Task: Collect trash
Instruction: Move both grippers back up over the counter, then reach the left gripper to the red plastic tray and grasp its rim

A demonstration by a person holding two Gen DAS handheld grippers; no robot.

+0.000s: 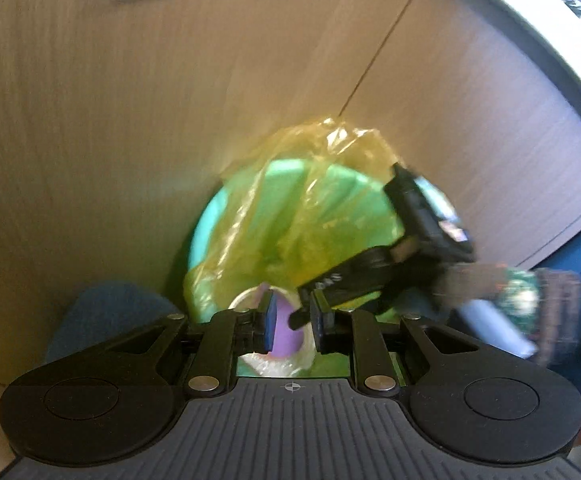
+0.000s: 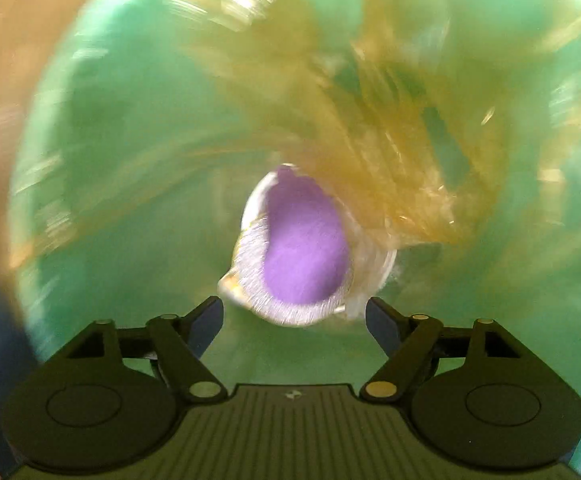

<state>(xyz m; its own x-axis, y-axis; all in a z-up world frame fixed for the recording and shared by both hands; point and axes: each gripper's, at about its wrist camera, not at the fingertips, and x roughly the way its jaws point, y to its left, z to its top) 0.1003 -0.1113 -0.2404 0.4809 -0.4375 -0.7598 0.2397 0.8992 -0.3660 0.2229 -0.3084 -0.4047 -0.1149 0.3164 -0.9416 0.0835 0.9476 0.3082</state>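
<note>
A green trash bin lined with a yellow plastic bag stands against a wooden cabinet. My left gripper hovers over the bin's near rim, its jaws close together around a fold of the bag; behind them lies a white cup with a purple inside. My right gripper is open and points down into the bin, just above the same cup, which lies free on the bag. The right gripper also shows in the left wrist view, reaching in from the right.
Wooden cabinet doors stand behind the bin, under a white countertop edge. A blue surface lies at the lower left. The person's sleeve is at the right.
</note>
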